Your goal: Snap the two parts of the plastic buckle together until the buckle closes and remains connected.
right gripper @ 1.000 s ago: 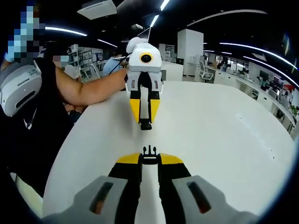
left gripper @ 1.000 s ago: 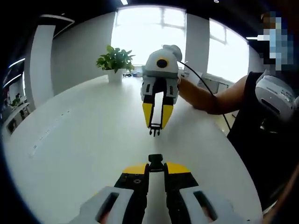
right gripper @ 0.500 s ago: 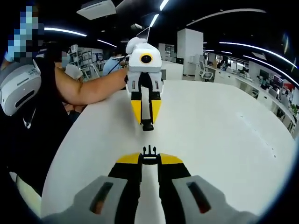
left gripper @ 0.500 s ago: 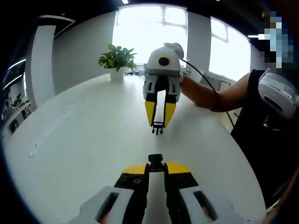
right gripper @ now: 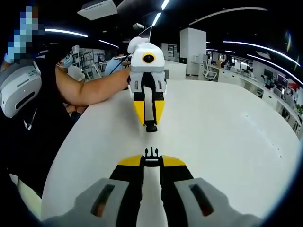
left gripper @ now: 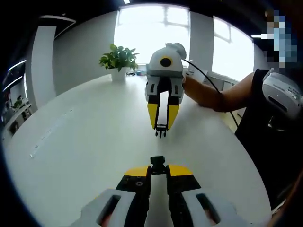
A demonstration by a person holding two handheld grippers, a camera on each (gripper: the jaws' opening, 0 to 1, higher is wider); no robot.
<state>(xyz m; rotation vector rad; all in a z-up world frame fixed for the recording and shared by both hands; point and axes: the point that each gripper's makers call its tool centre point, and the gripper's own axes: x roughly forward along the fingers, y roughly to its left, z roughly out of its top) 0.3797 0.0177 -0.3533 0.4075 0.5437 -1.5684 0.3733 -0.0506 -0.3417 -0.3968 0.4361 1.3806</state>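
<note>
Two grippers face each other over a white round table, tips aligned and near, not touching.

Left gripper: yellow-tipped jaws drawn narrow, pinching a black buckle part, the socket, which sticks out past the tips. In the right gripper view the same gripper hangs above the table's middle, tips down toward the camera, with the socket as a dark blunt block at its end.

Right gripper: jaws also narrow, clamped on the other buckle part, the prong, its small forked tines showing above the yellow tips. In the left gripper view this gripper points down toward the camera, and the prong juts from its tips.

Socket and prong sit apart, a gap of bare tabletop between them in both views; buckle not yet joined.

Person stands at the table's edge in a dark top, one forearm reaching to the right gripper's body; a black cable runs from that gripper over the arm.

Potted plant stands near the far edge of the table, in front of bright windows. Right gripper view has open office space behind, with desks and ceiling lights.
</note>
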